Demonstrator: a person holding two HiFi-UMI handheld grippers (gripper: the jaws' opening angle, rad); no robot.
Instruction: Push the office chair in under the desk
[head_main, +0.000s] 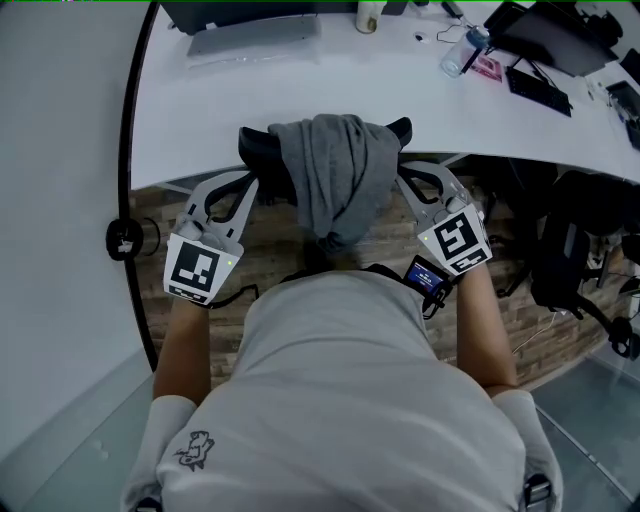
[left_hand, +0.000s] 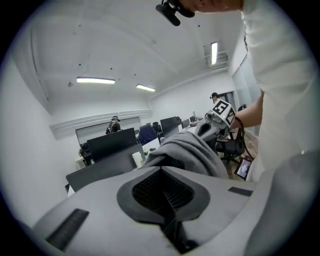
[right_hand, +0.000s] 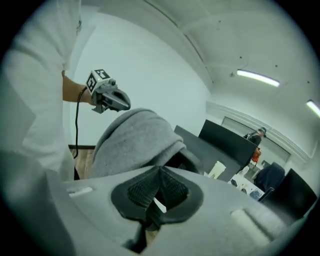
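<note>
**Chair back at the desk edge, both grippers closed beside it**

Desk (head_main: 300, 90) fills the upper half of the head view as a curved white top. Its near edge runs across the frame just behind the office chair (head_main: 258, 148). The chair's black backrest top sits at upper centre, already overlapping that edge. The seat and wheels are hidden, so how far the chair has gone under cannot be told. A grey garment (head_main: 335, 170) hangs over the middle of the backrest and drapes down toward the person.

The step in hand looks like the push itself. It will go best with even pressure from both sides, so that the chair rolls straight and does not swivel. The push should go on the firm backrest rather than on the loose cloth, which would slide. It should be slow near the end, so the backrest meets the desk edge gently.

The left gripper (head_main: 248, 190) lies at the left end of the backrest, and the right gripper (head_main: 405, 178) at the right end, with the garment between them. Each tip is just beside the black frame, but contact cannot be confirmed. Both grippers have their jaws pressed together on nothing. In the right gripper view a pale sliver (right_hand: 159, 205) shows at the seam of the pads, and what it is cannot be made out.
</note>
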